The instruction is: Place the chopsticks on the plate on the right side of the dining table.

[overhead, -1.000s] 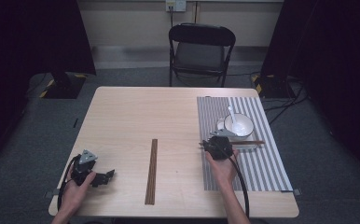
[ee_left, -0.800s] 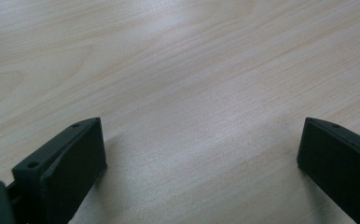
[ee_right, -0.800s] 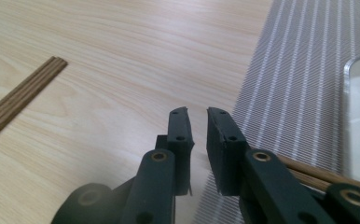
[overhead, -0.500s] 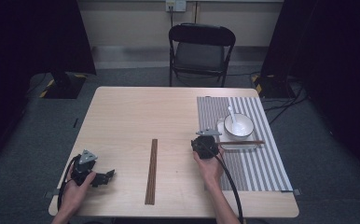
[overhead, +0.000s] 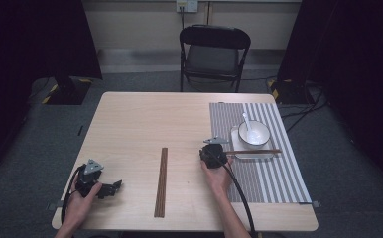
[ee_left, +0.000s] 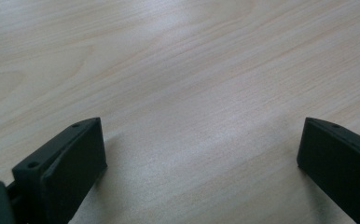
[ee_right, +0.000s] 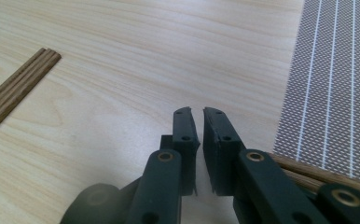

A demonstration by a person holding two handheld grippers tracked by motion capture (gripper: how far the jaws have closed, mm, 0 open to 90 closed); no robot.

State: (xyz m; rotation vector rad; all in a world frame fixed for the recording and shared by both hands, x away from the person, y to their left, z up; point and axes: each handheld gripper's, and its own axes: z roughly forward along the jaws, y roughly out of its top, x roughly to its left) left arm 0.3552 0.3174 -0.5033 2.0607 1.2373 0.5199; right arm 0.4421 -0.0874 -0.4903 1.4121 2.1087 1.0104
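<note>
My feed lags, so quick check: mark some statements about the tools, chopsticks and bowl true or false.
1. The right tool holds nothing between its nearly closed jaws. True.
2. The left tool is shut. False: its jaws stand wide apart over bare table.
3. A spoon sits in the white bowl. True.
4. The bundle of chopsticks lies on the striped mat. False: it lies on bare wood, left of the mat.

we can read no text, label, brand or number in these pictures. no sign is readable either.
</note>
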